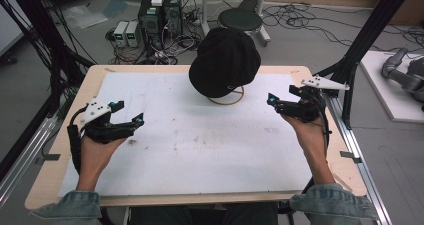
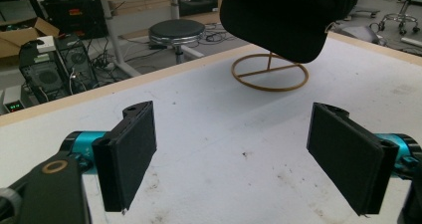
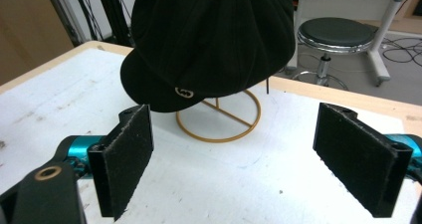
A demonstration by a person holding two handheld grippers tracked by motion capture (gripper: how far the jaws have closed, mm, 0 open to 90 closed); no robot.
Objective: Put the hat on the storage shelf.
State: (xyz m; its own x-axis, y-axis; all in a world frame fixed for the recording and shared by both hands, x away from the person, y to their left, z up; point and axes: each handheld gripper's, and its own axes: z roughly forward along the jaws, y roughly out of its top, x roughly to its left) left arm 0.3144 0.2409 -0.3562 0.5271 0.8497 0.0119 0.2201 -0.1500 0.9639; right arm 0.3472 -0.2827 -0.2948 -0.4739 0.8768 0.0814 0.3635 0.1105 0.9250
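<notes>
Both hand-held grippers stand with jaws wide and nothing between them, the left hand-held gripper (image 1: 129, 113) and the right hand-held gripper (image 1: 280, 101) well apart over the white worktop (image 1: 200, 150). Between and beyond them, a black cap (image 1: 225, 61) sits on a gold wire stand (image 1: 227, 99) near the far edge.

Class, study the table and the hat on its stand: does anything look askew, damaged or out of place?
The black cap sits tilted on its gold wire stand, brim dipping to one side. The white table cover carries small dark smudges. Nothing looks damaged or spilled.
</notes>
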